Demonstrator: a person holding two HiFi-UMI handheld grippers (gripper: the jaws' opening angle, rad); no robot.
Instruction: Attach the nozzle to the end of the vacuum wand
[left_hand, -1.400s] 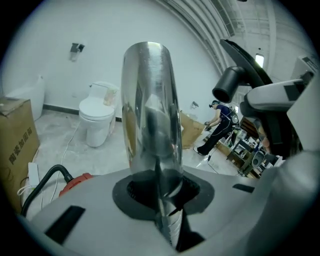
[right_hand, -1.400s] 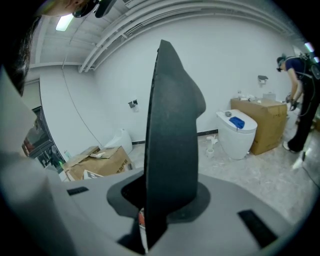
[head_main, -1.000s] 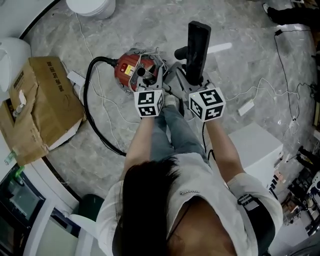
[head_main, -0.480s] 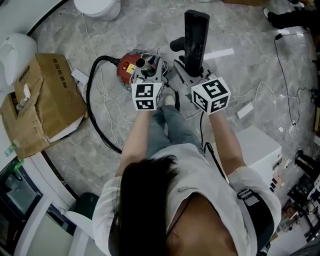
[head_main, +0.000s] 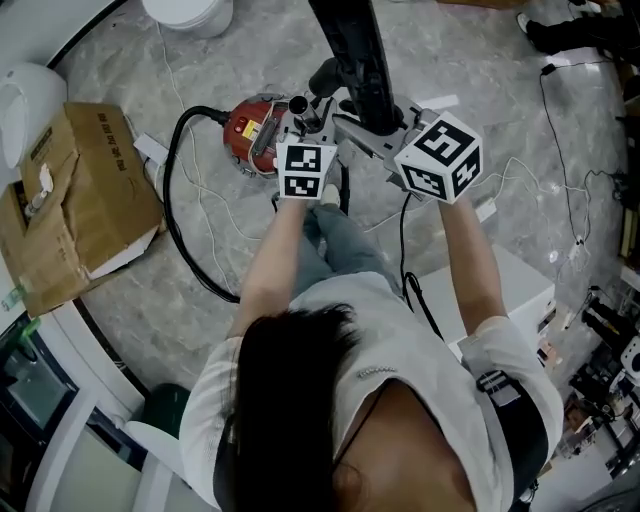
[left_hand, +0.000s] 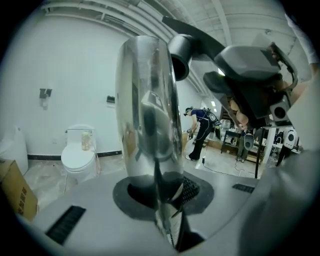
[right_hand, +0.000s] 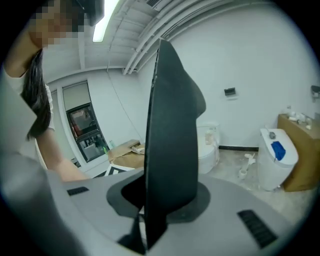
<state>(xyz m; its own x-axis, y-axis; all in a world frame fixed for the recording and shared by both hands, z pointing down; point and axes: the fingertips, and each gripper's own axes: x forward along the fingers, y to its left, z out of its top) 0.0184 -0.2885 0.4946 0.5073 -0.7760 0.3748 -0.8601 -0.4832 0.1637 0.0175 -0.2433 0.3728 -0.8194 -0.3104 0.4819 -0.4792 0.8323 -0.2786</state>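
The red vacuum (head_main: 248, 135) lies on the floor (head_main: 480, 90). The black nozzle (right_hand: 170, 125) is clenched in the right gripper (right_hand: 150, 220), the chrome wand (left_hand: 147, 110) in the left gripper (left_hand: 162, 210). Both are in hand; joining them seemingly remains. Only the left gripper view shows the nozzle's socket just beside the wand's tip, apart; the head view leaves that gap unclear.

The left gripper (head_main: 300, 118), gripping the shiny metal wand (left_hand: 147, 110), and the right gripper (head_main: 380, 125) have both come up higher. The long black plastic nozzle (head_main: 352, 50) in the right one has tipped and now leans far-left, its tip out of view.
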